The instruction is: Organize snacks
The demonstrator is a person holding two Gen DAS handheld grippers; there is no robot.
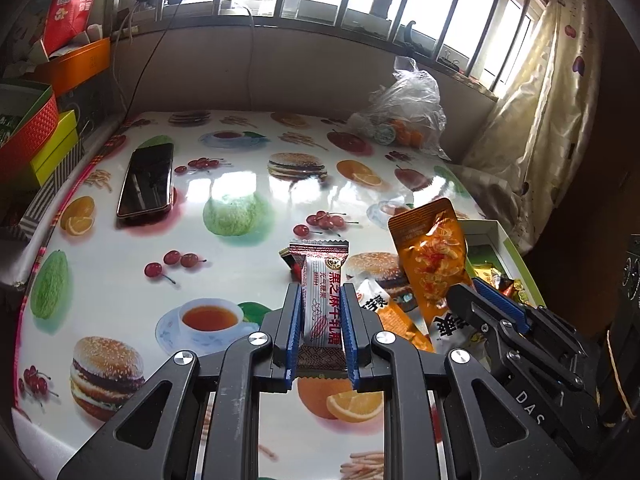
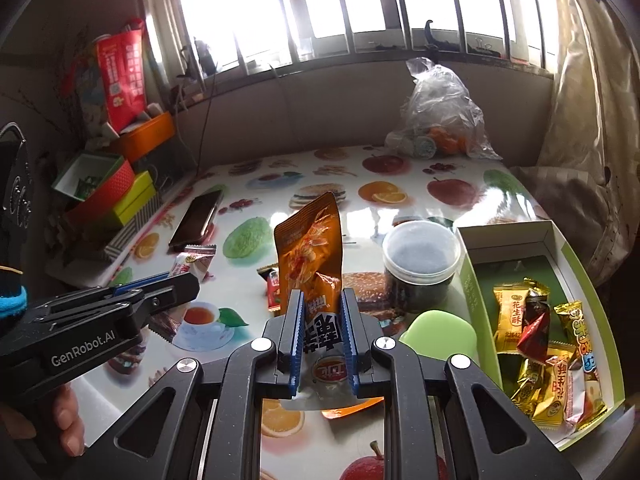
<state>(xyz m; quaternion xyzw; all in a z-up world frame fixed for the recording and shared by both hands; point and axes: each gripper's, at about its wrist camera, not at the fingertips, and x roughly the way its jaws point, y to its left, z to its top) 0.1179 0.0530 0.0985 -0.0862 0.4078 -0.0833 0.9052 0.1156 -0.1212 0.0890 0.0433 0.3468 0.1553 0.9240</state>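
Note:
My left gripper (image 1: 320, 300) is shut on a white nougat bar (image 1: 323, 304) with red lettering, held above the fruit-print table (image 1: 224, 184). In the right wrist view that left gripper (image 2: 188, 276) comes in from the left with the white bar (image 2: 191, 264) at its tip. My right gripper (image 2: 323, 304) is shut on the lower end of an orange snack pouch (image 2: 310, 248) that stands upright. The same pouch (image 1: 434, 256) shows in the left wrist view, right of the bar. A white and green box (image 2: 472, 280) at the right holds several wrapped sweets (image 2: 544, 344).
A dark jar (image 2: 420, 264) with a clear lid and a green lid (image 2: 440, 332) stand left of the box. Small red wrappers (image 2: 272, 284) lie behind the pouch. A phone (image 1: 146, 180) lies at the table's left, a plastic bag (image 1: 404, 116) of fruit at the back.

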